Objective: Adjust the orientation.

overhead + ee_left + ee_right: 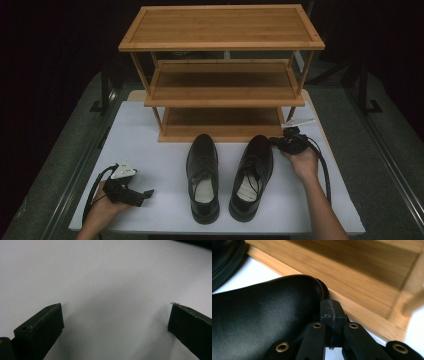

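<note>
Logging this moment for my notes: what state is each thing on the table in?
Left shoe: upright on the table, toe toward the rack, untouched.
Right shoe: upright, laces loose, right claw at its toe.
Rack: standing, all three shelves bare.
Left claw: jaws open, nothing between them.
Right claw: jaws shut, against the right shoe's toe.

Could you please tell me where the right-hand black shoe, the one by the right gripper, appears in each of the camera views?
High view: the right shoe lies right of centre on the white table, its toe toward the wooden rack, the right gripper at its toe.
Left gripper view: bare table between open jaws, no shoe.
Right gripper view: its glossy toe is at lower left, beside the shut jaws.
Shared landmark: the rack's bottom shelf.
</note>
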Demonstrator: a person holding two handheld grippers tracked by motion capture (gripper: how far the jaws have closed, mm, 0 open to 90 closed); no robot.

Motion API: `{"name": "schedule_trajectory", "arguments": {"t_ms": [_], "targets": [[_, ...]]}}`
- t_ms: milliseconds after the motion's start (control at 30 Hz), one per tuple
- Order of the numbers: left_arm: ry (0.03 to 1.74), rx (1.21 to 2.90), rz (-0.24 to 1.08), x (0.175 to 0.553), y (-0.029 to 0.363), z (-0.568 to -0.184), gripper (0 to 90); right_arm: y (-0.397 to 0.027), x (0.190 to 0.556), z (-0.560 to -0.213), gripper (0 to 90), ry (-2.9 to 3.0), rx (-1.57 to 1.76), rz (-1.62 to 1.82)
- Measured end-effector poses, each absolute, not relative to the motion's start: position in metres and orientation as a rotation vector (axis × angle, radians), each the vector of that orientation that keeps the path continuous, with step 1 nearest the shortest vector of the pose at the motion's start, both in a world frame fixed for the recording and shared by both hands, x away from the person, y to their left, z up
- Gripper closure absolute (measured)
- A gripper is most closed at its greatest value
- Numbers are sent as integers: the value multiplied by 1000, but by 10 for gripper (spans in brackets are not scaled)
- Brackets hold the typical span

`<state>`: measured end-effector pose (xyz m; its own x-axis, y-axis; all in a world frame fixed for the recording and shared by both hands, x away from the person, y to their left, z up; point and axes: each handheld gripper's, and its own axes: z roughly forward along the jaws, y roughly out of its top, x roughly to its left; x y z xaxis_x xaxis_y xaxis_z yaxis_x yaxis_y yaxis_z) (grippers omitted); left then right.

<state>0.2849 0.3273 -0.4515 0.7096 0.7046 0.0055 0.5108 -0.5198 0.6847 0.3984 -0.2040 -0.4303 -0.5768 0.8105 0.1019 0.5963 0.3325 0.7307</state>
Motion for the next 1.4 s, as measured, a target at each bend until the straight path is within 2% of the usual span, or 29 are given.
{"name": "schedule_trajectory", "arguments": {"t_ms": [567,767,1067,1400], "targets": [[919,2240,370,285,327,-451,0,-143,414,-429,899,2398,1160,1132],[920,2239,370,285,327,-451,0,-146,410,-424,899,2398,1155,1160],[919,2240,372,285,327,-452,0,-173,371,-422,898,2415,1112,1193],[919,2243,372,285,327,-451,0,-178,309,-430,899,2490,1051,1183]]}}
